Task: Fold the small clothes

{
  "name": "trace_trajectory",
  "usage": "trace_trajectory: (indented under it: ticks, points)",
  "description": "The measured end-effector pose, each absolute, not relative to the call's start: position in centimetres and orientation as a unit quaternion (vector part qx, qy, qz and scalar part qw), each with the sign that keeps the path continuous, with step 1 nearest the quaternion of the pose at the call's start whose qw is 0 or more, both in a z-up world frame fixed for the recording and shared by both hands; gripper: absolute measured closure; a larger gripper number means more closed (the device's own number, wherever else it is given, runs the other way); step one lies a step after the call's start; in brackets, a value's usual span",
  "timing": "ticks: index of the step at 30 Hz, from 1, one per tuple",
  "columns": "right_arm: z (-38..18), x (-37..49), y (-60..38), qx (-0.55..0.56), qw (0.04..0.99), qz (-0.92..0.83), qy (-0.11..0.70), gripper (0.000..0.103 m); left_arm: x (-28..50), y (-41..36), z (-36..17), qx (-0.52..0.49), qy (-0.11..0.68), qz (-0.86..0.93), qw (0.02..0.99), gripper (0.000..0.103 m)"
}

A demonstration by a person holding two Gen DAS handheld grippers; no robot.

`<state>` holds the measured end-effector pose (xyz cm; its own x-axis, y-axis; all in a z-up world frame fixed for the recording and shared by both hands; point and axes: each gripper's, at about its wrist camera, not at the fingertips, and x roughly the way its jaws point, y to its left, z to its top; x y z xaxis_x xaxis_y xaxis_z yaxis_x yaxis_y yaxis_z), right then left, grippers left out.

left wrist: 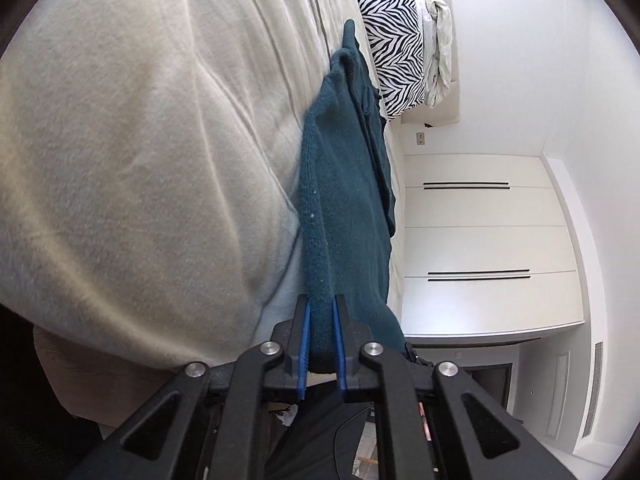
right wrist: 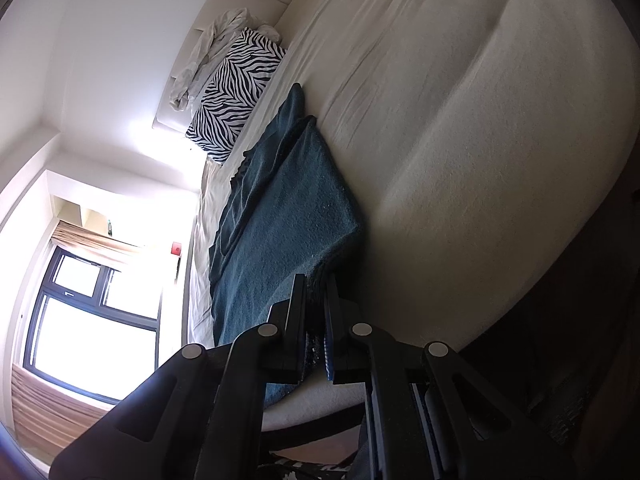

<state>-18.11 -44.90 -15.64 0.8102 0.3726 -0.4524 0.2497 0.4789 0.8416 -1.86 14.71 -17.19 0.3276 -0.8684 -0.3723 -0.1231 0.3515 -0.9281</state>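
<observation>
A dark teal knitted garment (left wrist: 344,200) lies stretched along the cream bed (left wrist: 120,160); both views are rolled sideways. My left gripper (left wrist: 320,308) is shut on the garment's near edge, with the thick fabric bunched between its blue pads (left wrist: 306,328). In the right wrist view the same teal garment (right wrist: 288,216) runs away from me over the bed (right wrist: 480,120). My right gripper (right wrist: 318,288) is shut on another near edge of it, where the folded layers sit between the fingers. The garment's far end reaches toward the pillow.
A zebra-striped pillow (left wrist: 396,52) and a crumpled white cloth (left wrist: 438,48) lie at the head of the bed. White wardrobe doors (left wrist: 480,232) stand beyond the bed. A bright window (right wrist: 92,320) with tan curtains shows in the right wrist view.
</observation>
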Motion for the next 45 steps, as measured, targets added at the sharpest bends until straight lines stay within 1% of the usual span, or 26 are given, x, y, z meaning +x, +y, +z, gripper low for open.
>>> trace_trajectory:
  ticks: [6, 14, 18, 25, 35, 45]
  points:
    - [-15.7, -18.2, -44.7, 0.507, 0.804, 0.037, 0.308, 0.097, -1.9, 14.5, -15.9, -0.457, 0.506, -0.272, 0.679, 0.097]
    - [-14.9, -17.4, -44.4, 0.499, 0.811, 0.037, 0.304, 0.097, -0.8, 15.1, -10.3, -0.451, 0.456, -0.285, 0.712, 0.097]
    - [-13.6, -16.3, -44.1, 0.492, 0.818, 0.047, 0.294, 0.097, 0.5, 14.5, -8.2, -0.460, 0.436, -0.301, 0.713, 0.097]
    - [-10.3, -13.5, -44.0, 0.475, 0.834, 0.062, 0.273, 0.097, 3.5, 13.6, -6.2, -0.476, 0.408, -0.314, 0.713, 0.097]
    - [-5.5, -5.4, -44.0, 0.438, 0.859, 0.077, 0.253, 0.097, 10.2, 13.1, -4.3, -0.487, 0.381, -0.304, 0.725, 0.097]
    - [-4.2, 4.6, -45.3, 0.440, 0.863, 0.057, 0.242, 0.097, 19.7, 11.4, -4.7, -0.494, 0.381, -0.285, 0.728, 0.097]
